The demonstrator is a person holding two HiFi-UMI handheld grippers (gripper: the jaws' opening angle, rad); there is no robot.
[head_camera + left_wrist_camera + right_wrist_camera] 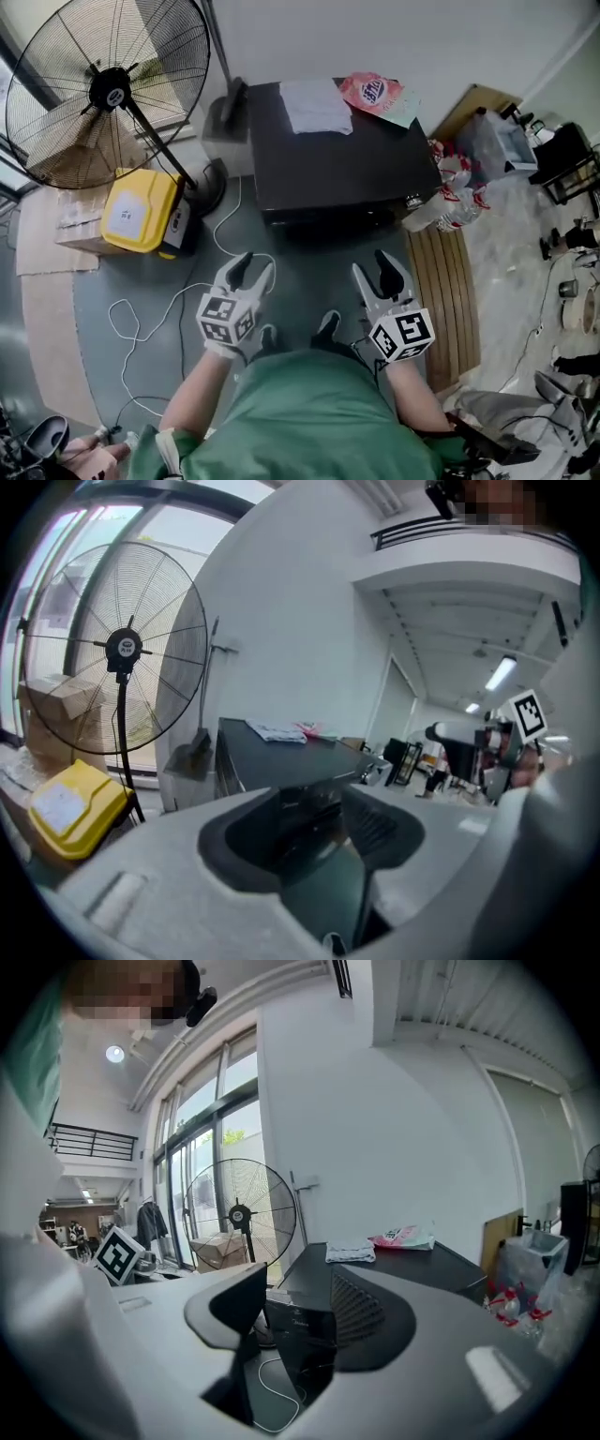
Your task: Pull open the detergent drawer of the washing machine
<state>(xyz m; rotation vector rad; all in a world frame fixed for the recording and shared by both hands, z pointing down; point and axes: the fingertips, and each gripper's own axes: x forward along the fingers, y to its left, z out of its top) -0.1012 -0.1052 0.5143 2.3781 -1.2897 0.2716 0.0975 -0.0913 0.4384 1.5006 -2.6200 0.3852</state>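
The black washing machine [337, 159] stands against the far wall, a short way ahead of both grippers. Its front face [328, 217] is in shadow, and I cannot make out the detergent drawer in the head view. My left gripper [246, 272] hangs over the grey floor in front of the machine's left half, open with nothing between its fingers. My right gripper [382, 272] is level with it before the right half, also open and empty. The left gripper view looks at the machine [281, 752] past its gripper [319, 827]. The right gripper view shows the machine's front [300, 1321] between its spread jaws.
A white cloth [316, 105] and a pink detergent bag [372, 92] lie on the machine's top. A big floor fan [112, 89] and a yellow box [141, 211] stand left. A white cable [178, 300] trails on the floor. Plastic bottles [450, 202] and a wooden slatted board [445, 291] are right.
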